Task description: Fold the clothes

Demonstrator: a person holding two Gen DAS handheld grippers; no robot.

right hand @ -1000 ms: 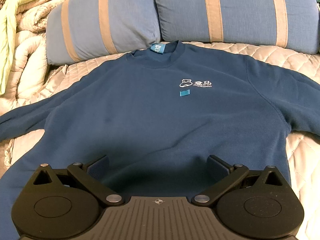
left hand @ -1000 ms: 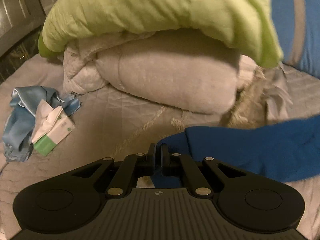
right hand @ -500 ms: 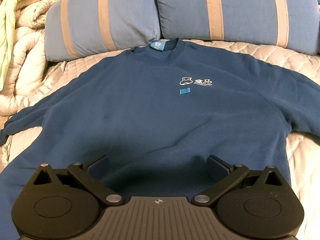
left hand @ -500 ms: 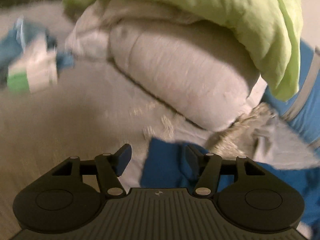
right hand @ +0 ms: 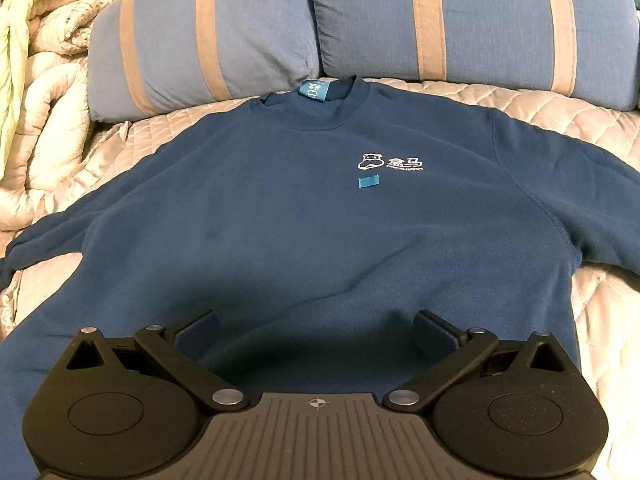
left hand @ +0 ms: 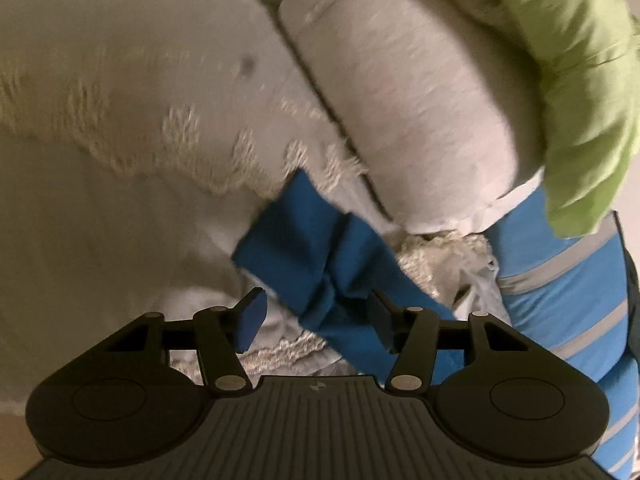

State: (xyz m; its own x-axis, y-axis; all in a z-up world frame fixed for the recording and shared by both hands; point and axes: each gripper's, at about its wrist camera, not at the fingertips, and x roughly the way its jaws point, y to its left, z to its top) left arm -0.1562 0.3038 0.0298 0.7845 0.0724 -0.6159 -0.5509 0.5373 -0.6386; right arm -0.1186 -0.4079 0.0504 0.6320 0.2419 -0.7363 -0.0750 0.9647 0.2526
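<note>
A dark blue sweatshirt (right hand: 320, 216) with a white chest logo lies face up on the quilted bed, collar toward the pillows. My right gripper (right hand: 318, 334) is open over its lower hem, touching nothing. In the left wrist view the sweatshirt's left sleeve cuff (left hand: 304, 240) lies crumpled on the bedspread. My left gripper (left hand: 316, 320) is open just above and behind the sleeve, with the cloth running between the fingers but not clamped.
Two blue pillows with tan stripes (right hand: 460, 20) stand at the head of the bed. A rolled cream duvet (left hand: 408, 92) with a lime-green blanket (left hand: 580, 60) on top lies at the left, close to the sleeve. The quilted bedspread (right hand: 580, 116) surrounds the sweatshirt.
My left gripper was shut on the sleeve cuff, then opened and let it go; the sleeve now lies folded inward and the view has swung right. The right gripper has stayed still.
</note>
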